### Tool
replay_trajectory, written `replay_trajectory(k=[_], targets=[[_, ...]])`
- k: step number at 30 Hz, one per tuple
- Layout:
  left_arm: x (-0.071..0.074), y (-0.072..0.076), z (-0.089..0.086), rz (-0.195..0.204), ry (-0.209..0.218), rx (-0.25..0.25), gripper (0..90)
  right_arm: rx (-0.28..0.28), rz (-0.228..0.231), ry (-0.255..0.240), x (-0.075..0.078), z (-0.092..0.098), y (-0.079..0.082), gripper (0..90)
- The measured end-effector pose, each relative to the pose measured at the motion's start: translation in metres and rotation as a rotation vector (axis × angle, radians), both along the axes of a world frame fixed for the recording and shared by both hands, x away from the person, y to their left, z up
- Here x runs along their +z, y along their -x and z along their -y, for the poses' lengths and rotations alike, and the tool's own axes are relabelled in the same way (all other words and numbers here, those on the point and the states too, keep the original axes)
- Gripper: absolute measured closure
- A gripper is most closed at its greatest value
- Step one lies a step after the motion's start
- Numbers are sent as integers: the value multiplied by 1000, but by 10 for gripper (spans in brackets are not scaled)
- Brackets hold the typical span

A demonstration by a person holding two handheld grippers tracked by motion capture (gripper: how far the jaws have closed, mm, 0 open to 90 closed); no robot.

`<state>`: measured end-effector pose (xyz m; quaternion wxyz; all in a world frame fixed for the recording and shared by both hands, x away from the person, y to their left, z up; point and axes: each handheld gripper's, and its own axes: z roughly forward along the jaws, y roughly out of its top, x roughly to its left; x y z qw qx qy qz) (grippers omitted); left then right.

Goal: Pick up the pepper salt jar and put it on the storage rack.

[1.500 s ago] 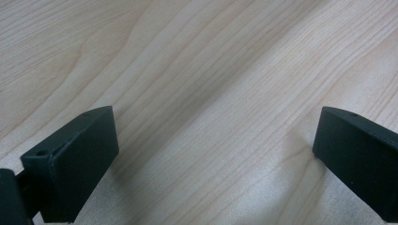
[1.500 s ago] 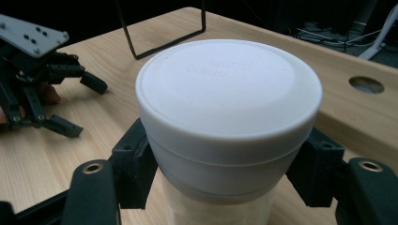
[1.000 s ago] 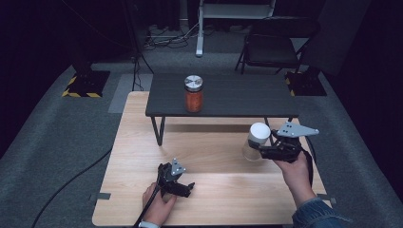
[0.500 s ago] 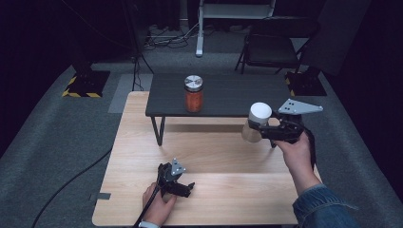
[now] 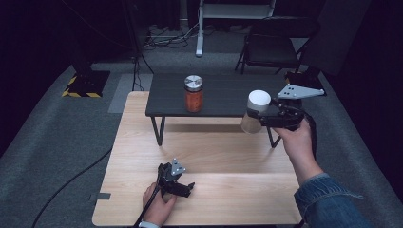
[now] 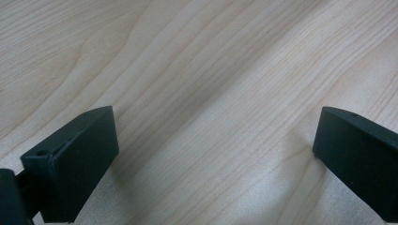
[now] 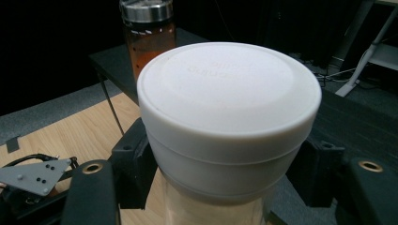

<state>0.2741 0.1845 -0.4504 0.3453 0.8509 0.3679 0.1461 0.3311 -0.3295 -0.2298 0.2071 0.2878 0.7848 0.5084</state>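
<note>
A: What is held in the right gripper (image 5: 263, 118)?

B: A white-lidded jar (image 5: 254, 111) is clamped between its two black jaws, just under the lid. In the high view the jar is seen upright and lifted clear of the wooden table (image 5: 214, 156), at the front right edge of the small dark table (image 5: 223, 92). In the right gripper view the jar's white lid (image 7: 229, 101) is seen close up, with a jaw pressed against each side of the neck.

A: How is the left gripper (image 5: 183, 187) shown?

B: It is held low over the near part of the wooden table, well apart from the jar. In the left gripper view its jaws are seen spread wide, with bare wood grain (image 6: 211, 93) between them and nothing gripped.

A: What else is marked?

B: A second jar with a metal lid (image 5: 193, 93), filled with something orange-brown, is stood upright on the dark table. The same jar (image 7: 148, 33) is seen behind the white lid in the right gripper view.
</note>
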Motion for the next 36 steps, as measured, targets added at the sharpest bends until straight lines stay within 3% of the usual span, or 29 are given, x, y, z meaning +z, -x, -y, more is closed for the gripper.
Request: replay_trajectory(k=[4, 16, 23, 36], targets=[[0, 0, 0, 1, -3, -1, 5, 6, 5, 3, 11, -6, -5, 340], [0, 0, 0, 0, -1, -1, 5, -8, -12, -10, 23, -14, -24, 340], [0, 0, 0, 0, -1, 0, 5, -21, -2, 11, 33, -22, -39, 340], [0, 0, 0, -1, -1, 2, 5, -55, -1, 16, 26, -29, -64, 340]])
